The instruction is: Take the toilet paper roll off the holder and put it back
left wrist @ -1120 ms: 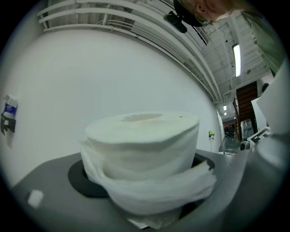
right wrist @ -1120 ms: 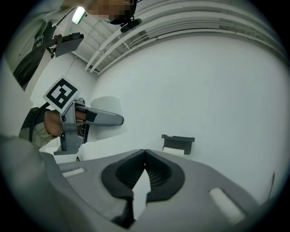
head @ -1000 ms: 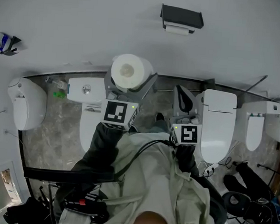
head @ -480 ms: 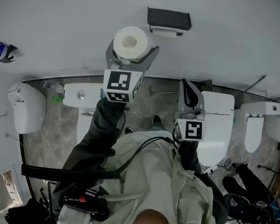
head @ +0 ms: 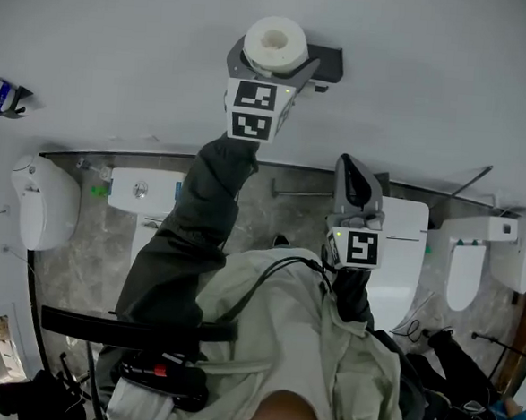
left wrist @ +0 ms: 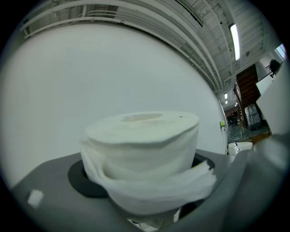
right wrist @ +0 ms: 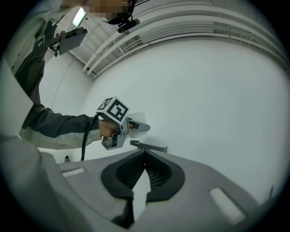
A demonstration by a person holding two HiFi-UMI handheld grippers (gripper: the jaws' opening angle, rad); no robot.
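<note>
**Roll Meets Holder**

Head view: the left gripper clasps the toilet paper roll against the wall holder. The right gripper waits well apart.
Left gripper view: the roll sits between the jaws.
Right gripper view: the jaws are pressed together, empty.
Square the roll to the holder before letting go.

1. A grey marbled floor runs along the foot of the white wall.
2. Standing on it: a left toilet, a middle toilet and a right toilet, all white.
3. A dark holder is fixed to the far wall.
</note>
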